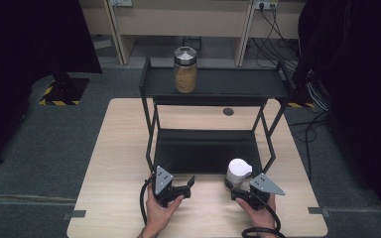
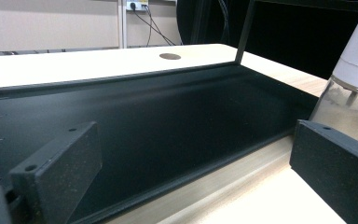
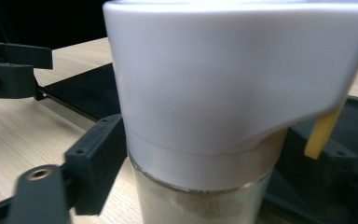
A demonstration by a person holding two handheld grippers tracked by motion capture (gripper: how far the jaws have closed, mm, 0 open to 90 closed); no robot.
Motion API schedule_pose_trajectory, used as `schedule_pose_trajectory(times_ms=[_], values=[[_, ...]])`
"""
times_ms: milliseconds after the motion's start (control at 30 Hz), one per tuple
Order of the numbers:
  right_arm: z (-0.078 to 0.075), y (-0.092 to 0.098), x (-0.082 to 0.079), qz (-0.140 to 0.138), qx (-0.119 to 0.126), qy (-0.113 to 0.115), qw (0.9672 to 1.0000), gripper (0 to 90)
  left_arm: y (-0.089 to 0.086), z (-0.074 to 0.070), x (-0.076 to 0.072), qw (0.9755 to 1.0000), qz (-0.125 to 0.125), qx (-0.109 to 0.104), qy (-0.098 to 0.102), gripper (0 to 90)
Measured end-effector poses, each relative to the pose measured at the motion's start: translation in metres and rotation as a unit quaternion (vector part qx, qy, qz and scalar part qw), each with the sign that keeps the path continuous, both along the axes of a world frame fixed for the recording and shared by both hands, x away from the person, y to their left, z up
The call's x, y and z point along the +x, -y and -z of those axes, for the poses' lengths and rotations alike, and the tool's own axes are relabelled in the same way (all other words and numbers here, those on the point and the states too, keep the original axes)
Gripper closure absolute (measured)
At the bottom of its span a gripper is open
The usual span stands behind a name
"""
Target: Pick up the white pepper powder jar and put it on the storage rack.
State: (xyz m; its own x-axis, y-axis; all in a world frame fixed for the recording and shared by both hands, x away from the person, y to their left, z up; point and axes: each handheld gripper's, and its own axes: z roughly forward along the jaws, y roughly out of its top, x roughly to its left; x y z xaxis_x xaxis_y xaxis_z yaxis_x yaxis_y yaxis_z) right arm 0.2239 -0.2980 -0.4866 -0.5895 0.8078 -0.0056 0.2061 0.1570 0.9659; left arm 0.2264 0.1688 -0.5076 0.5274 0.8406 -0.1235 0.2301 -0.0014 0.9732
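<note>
Your right tongs [image 1: 234,187], low and right of centre in the high view, are closed on the white-capped shaker jar [image 1: 238,172]. In the right gripper view the left pad [image 3: 94,161] lies against the glass just under the cap, and the other side is hidden behind the jar. The jar stands on the tabletop [image 1: 114,163] at the front edge of the rack [image 1: 213,84], so it looks ready to be lifted onto a shelf. Gripping it low, at the neck below the wide cap, should keep it upright and stop it slipping down through the pads.

Your left tongs [image 1: 187,184], low and left of centre, stand open with nothing between them. They point at the rack's lower shelf [image 2: 168,121], and I judge that they are waiting clear of the other hand.

By count there are two jars. One is in your right tongs, and the other, a metal-lidded jar [image 1: 185,70], sits on the rack's top shelf at upper centre. There is one rack with two shelves, and you hold two tongs.
</note>
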Motion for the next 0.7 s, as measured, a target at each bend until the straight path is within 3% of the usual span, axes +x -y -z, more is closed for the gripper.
schedule_pose_trajectory(times_ms=[100, 700], values=[[0.0013, 0.0019, 0.0, -0.003, 0.001, 0.002, 1.0, 30.3, 0.0, 0.0, 0.0001, 1.0, 0.0, 0.0, 0.0, 1.4], [0.001, 0.0013, -0.0045, 0.001, 0.013, 0.007, 0.9999, 31.0, -0.0002, 0.0003, 0.0, 1.0, 0.0, -0.001, 0.0, 1.4]])
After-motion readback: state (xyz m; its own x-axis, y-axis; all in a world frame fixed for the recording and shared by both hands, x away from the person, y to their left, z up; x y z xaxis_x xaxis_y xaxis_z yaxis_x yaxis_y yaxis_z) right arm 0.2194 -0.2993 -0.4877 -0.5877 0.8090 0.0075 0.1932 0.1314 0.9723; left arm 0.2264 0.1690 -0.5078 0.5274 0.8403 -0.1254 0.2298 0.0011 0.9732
